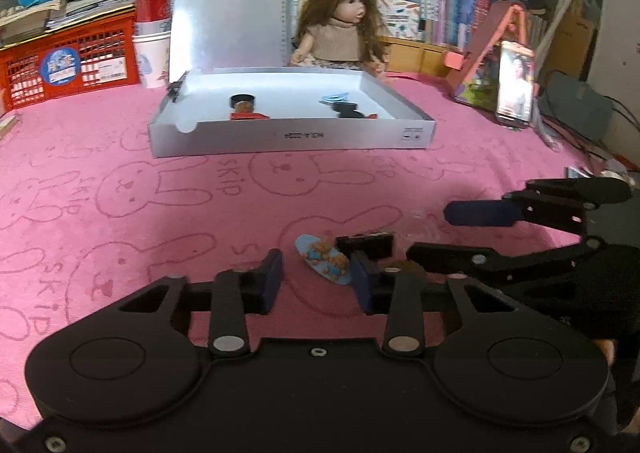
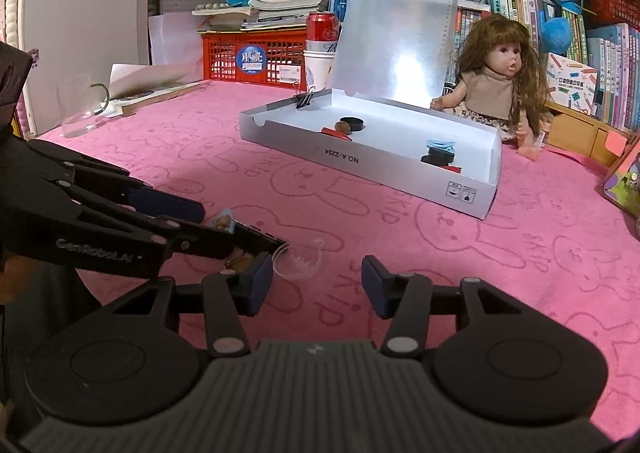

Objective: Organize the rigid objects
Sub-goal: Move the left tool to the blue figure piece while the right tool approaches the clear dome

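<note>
A light-blue hair clip (image 1: pixel 323 259) printed with little bears lies on the pink towel between the fingers of my left gripper (image 1: pixel 316 277). The left pad stands clear of it, so the jaws are open. A black oblong piece (image 1: pixel 365 245) lies just behind the clip. My right gripper (image 2: pixel 316 281) is open over the towel, with a small clear plastic dish (image 2: pixel 297 261) just ahead of its left finger. From the right wrist the left gripper (image 2: pixel 218 227) shows around the clip (image 2: pixel 224 220). The open silver box (image 1: pixel 288 137) holds several small black, red and blue items.
A doll (image 1: pixel 340 25) sits behind the box. A red crate (image 1: pixel 68 61) and a red can on paper cups (image 1: pixel 152 5) stand at the back left. A phone (image 1: pixel 515 83) leans at the right. A clear glass mug (image 2: pixel 78 105) stands far left.
</note>
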`<state>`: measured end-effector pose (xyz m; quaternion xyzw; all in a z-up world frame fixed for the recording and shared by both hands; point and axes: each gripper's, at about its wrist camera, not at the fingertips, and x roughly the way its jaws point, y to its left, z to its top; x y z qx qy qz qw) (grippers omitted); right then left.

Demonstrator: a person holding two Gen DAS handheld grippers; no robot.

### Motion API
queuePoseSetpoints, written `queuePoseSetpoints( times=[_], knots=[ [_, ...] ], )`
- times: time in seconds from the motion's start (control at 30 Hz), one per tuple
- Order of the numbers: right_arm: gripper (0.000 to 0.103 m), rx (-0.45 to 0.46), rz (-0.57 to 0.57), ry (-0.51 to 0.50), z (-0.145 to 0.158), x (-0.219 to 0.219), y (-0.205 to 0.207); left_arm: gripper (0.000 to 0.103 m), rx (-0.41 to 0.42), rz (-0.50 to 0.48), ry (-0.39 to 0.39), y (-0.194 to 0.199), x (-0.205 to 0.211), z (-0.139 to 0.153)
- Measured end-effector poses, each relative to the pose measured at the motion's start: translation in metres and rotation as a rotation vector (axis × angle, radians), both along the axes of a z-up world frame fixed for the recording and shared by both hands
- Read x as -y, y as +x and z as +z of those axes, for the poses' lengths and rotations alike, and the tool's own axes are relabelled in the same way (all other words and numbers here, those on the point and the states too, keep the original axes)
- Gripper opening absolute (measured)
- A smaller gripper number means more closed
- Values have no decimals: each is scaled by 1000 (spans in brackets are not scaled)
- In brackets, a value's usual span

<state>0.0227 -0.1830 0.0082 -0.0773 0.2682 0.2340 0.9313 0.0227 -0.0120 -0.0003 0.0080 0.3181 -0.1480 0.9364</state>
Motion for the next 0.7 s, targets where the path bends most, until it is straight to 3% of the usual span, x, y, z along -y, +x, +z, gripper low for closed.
queuePoseSetpoints(
  times=[0.53, 0.7],
  knots=[
    [58, 14, -5, -20, -4, -8, 3, 29, 7, 57, 11, 9, -5, 0],
    [38, 6, 0, -21, -5, -9, 3, 29, 9, 67, 12, 12, -2, 0]
  ],
)
